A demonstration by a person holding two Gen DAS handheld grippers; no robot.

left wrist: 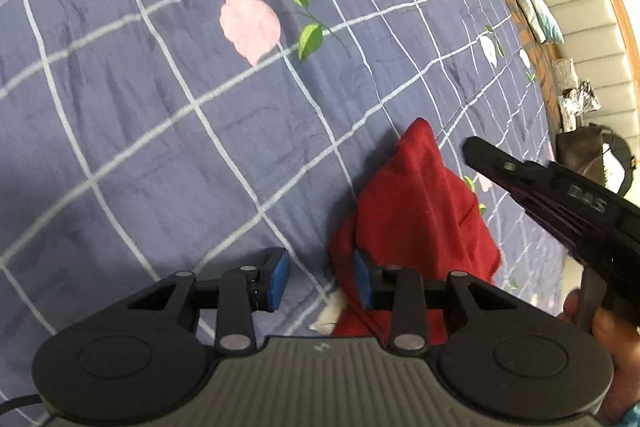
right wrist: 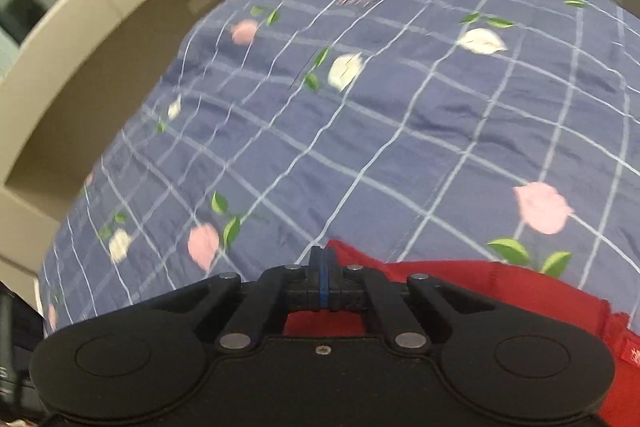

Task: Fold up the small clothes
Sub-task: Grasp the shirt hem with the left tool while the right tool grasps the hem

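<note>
- We see a red garment (left wrist: 424, 211) bunched on a checked bedspread (left wrist: 160, 107).
- Our left gripper (left wrist: 322, 277) gapes wide at its edge.
- Our right gripper (right wrist: 324, 281) is pinched closed above it, seemingly empty.
- It looks soft and light; grip a corner.

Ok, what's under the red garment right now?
The red garment lies on the blue checked bedspread, which shows all around it. A white patch peeks out at its near edge, likely a printed flower. Whatever lies beneath its middle is covered.
</note>
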